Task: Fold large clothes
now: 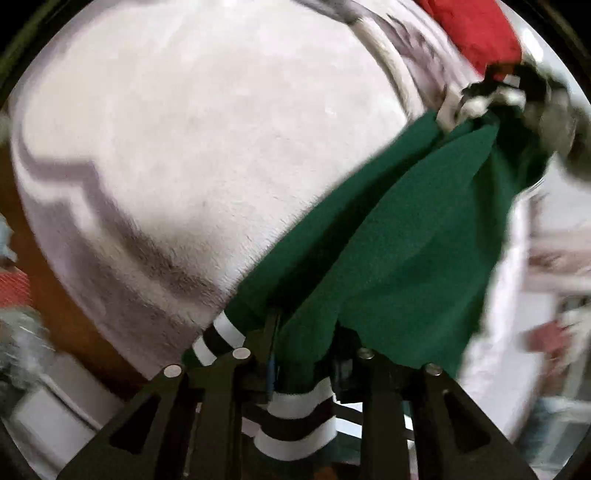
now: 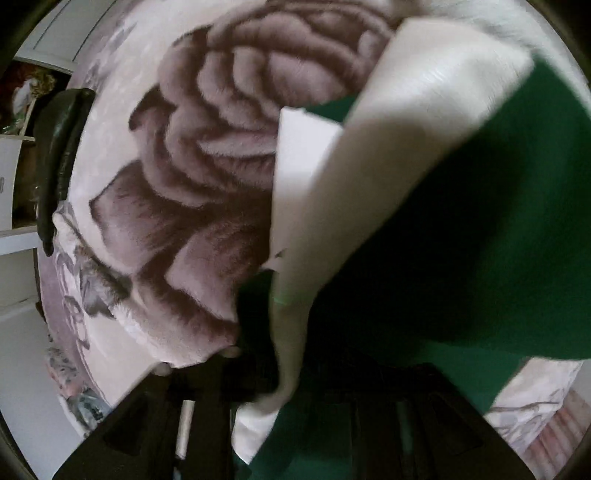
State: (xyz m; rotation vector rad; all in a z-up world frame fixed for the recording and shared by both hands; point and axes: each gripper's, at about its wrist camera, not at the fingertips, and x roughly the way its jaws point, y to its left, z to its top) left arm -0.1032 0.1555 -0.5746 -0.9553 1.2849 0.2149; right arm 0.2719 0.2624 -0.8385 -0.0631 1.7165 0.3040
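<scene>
Roughly, going left to right in the left wrist view: blurry room clutter at the far left edge, then the blanket, pale and fluffy w/ grey-mauve markings, filling most of the frame. Over it we hold the garment, dark green, stretched in a band from the bottom centre up to the top right. Its cuff, white w/ black stripes, sits right at our left gripper, between the two fingers. Jaws are only a little apart; cloth bunches between them, but we can't tell if the pads actually press on it, as the contact is hidden by fabric. At the far end of the green band the right gripper shows, blurred, w/ the cloth gathered at it. Behind that, something red at the top right.

Right wrist view, left to right: shelves and a dark object at the left edge, then the blanket's big rose print. Right of centre the garment hangs close to the lens, a white panel beside green, covering the right gripper's tips. Jaws stand partly apart judging by the finger bases at the bottom, w/ cloth draped between; grip can't be told. All quite motion-blurred.
</scene>
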